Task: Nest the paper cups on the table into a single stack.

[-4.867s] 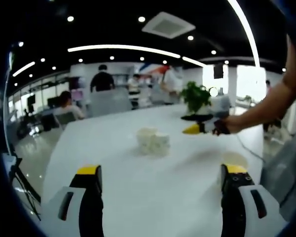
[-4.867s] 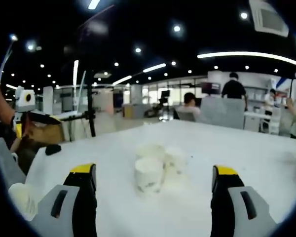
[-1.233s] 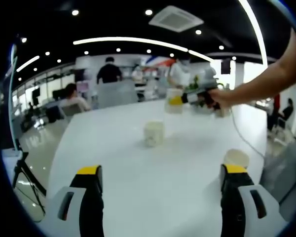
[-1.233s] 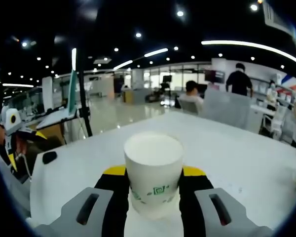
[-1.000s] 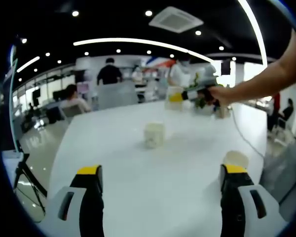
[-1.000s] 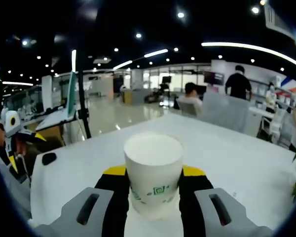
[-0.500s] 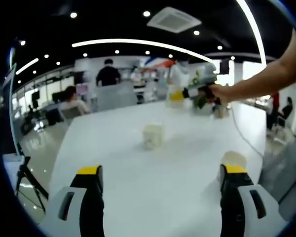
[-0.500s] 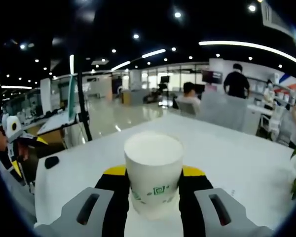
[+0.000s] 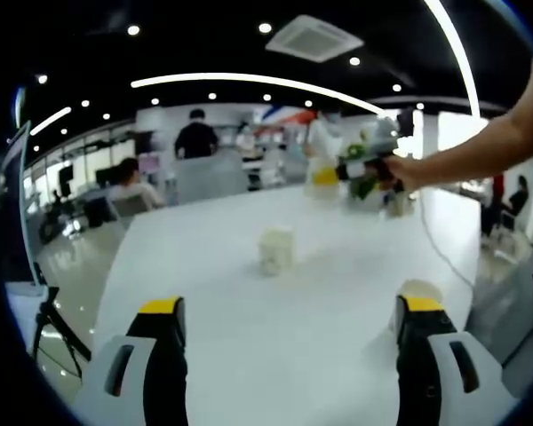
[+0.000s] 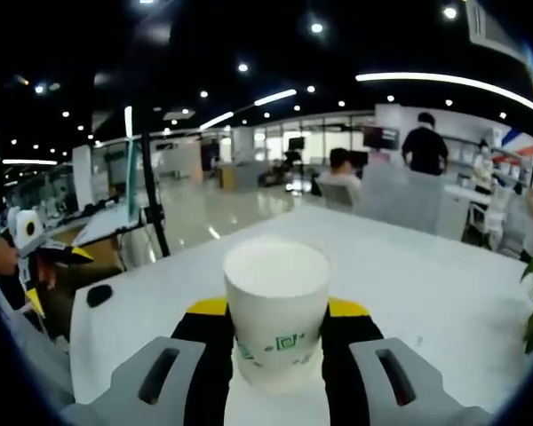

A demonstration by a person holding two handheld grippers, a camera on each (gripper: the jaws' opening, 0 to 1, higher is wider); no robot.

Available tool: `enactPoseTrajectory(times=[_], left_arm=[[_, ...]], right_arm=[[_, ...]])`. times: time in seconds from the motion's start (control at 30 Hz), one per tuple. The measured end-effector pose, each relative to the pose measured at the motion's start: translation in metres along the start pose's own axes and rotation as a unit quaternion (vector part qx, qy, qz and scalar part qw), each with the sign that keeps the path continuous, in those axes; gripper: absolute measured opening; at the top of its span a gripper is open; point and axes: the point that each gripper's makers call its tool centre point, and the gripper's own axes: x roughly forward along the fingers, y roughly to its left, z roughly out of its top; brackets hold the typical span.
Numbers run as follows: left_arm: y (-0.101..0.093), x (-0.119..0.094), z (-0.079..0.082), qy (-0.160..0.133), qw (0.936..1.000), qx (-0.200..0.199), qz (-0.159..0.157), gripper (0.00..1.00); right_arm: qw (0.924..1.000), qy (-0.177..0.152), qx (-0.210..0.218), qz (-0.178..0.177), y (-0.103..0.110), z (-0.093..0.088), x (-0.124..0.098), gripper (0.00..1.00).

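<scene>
Held paper cup (image 10: 277,311): upright, pinched between the right gripper (image 10: 277,330) jaws, raised above the counter (image 10: 444,302). Standing cup (image 9: 276,249): on the counter, at 12 o'clock from the left gripper (image 9: 289,311), whose jaws are spread; third cup (image 9: 421,292) at 3 o'clock.

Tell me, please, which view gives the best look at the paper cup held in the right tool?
The right gripper view: the held cup sits close and centred, upright between the right tool's jaws, its rim and green print clear. The left gripper view shows that cup far off, small and blurred, held above the white table.
</scene>
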Motion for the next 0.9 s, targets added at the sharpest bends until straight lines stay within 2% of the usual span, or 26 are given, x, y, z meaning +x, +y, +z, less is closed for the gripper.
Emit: enactPoseTrajectory(times=[0.43, 0.9], left_arm=[[-0.002, -0.001, 0.003, 0.0, 1.0, 0.006, -0.004, 0.96], [-0.007, 0.002, 0.014, -0.005, 0.9999, 0.004, -0.016, 0.97]], right_arm=[[1.0, -0.002, 0.0, 0.003, 0.007, 0.003, -0.013, 0.35], [0.9999, -0.001, 0.007, 0.01, 0.018, 0.003, -0.03, 0.35]])
